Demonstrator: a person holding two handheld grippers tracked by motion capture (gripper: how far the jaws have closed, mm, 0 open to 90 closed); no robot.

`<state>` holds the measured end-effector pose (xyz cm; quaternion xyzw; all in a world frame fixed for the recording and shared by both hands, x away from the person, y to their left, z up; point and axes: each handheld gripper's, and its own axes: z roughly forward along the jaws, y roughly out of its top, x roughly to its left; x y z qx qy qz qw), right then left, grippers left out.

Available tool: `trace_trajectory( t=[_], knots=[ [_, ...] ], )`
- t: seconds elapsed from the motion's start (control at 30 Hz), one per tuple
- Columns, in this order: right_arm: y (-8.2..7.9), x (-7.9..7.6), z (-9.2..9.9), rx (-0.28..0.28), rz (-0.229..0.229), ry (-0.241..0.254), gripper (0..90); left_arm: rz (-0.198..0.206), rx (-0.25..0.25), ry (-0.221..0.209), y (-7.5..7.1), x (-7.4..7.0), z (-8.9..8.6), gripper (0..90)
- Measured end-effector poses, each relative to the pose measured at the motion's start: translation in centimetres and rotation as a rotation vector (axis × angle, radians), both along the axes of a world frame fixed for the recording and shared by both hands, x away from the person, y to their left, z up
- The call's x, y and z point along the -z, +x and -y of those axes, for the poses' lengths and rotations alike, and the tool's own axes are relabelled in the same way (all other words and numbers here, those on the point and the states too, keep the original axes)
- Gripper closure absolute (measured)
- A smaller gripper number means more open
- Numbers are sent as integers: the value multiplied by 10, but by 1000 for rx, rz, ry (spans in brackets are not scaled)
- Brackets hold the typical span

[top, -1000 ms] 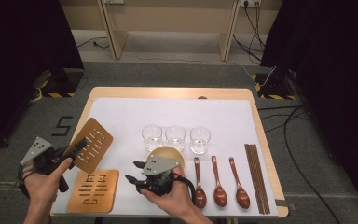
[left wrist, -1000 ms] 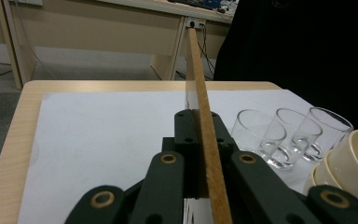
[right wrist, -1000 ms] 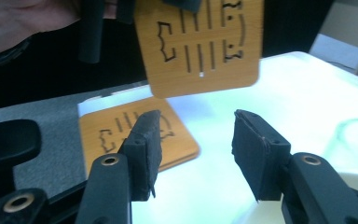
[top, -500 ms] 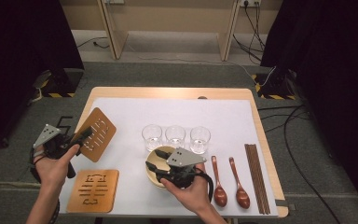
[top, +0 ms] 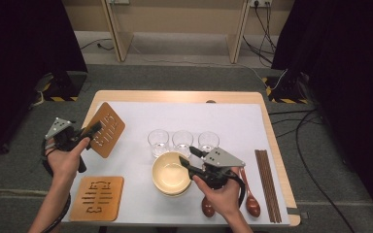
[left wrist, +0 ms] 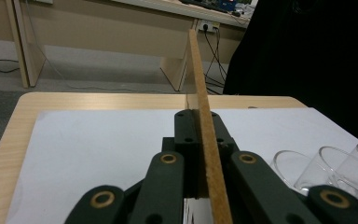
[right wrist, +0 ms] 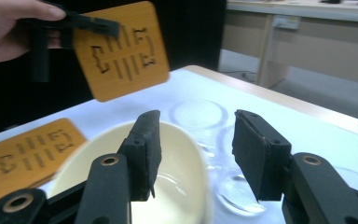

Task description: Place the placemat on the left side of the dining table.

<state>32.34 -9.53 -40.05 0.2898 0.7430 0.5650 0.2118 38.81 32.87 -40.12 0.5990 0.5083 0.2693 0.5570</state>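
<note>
**Wooden trivet lifted at the left, bowls at the right claw**

Grey carpet and dark curtains surround a light wooden counter (top: 126,97) covered by a white sheet. At its left side the left claw (top: 95,129) is clamped on the edge of a wooden trivet (top: 106,129) with cut-out slots, holding it tilted above the sheet; in the left gripper view the trivet (left wrist: 205,116) stands edge-on between the closed jaws. A second trivet (top: 97,198) of the same kind lies flat near the counter's front left corner.

Near the middle front sits a stack of cream bowls (top: 167,174). The right claw (top: 188,156) hovers at the stack's right rim with its jaws apart; in the right gripper view one jaw hangs over the bowl's inside and the other outside the rim, over the glasses, and whether either pad touches the rim cannot be told (the bowl is blurred there).

Three clear glasses (top: 182,141) stand in a row just behind the bowls. Right of the person's right hand (top: 221,194) lie brown wooden spoons (top: 252,204), partly hidden by the hand, and beyond them dark chopsticks (top: 267,184) lie along the right edge.
</note>
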Motion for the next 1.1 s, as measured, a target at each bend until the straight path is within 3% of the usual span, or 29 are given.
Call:
trace_trajectory(
  t=[0.23,0.5,1.1],
  knots=[
    [2,2,34,105,9,23,517,-20,-17,8,14,0,5,860],
    [1,7,55,185,11,24,512,-16,-36,15,31,1,10,860],
    [5,13,68,225,-2,37,510,-52,-82,13,68,11,15,860]
  ],
)
